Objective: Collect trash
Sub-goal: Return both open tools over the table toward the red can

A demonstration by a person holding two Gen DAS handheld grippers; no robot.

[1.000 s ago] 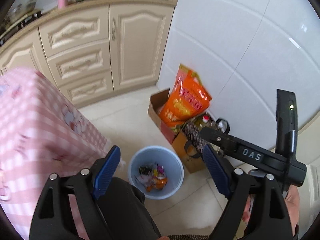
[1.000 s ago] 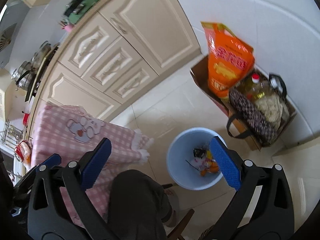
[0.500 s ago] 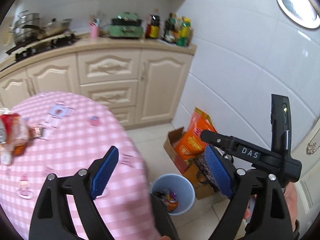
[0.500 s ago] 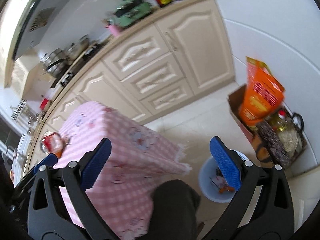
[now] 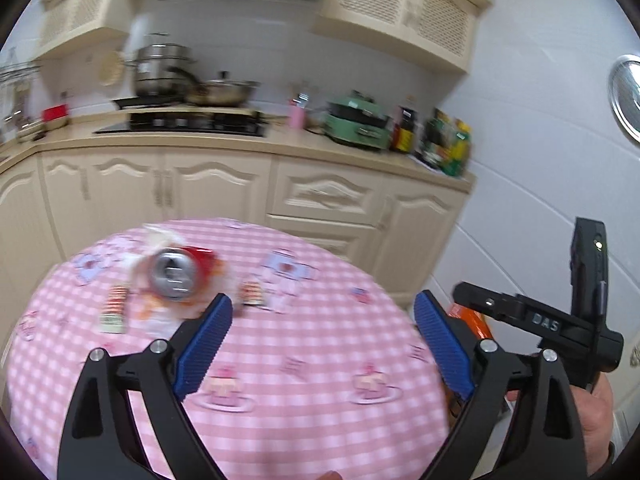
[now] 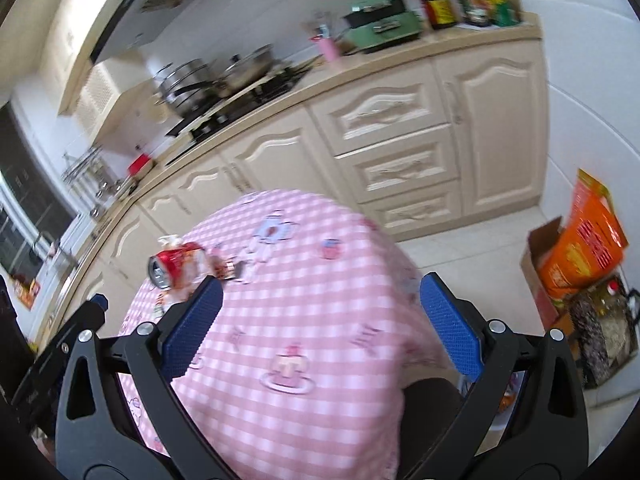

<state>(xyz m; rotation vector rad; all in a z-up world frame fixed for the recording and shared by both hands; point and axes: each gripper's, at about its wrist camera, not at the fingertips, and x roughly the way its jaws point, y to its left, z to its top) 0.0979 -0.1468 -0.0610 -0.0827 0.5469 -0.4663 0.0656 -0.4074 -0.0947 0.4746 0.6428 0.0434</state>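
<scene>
A red drinks can [image 5: 174,276] lies on its side on the pink checked tablecloth [image 5: 320,360], its top facing me, with crumpled clear plastic around it. Small printed wrappers [image 5: 114,308] [image 5: 252,294] lie beside it. My left gripper [image 5: 322,300] hovers over the near half of the table, its jaws opening, with nothing between them. The right wrist view shows the same can [image 6: 172,266] and a wrapper [image 6: 228,268] at the far left of the table. My right gripper [image 6: 322,282] is open and holds nothing. Both grippers are short of the can.
Cream kitchen cabinets [image 5: 328,196] with a hob and pots stand behind the table. On the floor at right sit a cardboard box [image 6: 540,256], an orange bag [image 6: 580,240] and a dark bag with bottles [image 6: 600,320]. A person's dark knee [image 6: 428,400] shows under the table edge.
Both views have swung up from the blue bin on the floor to the table top. The can and wrappers have come into sight. Both grippers stay open with nothing in them.
</scene>
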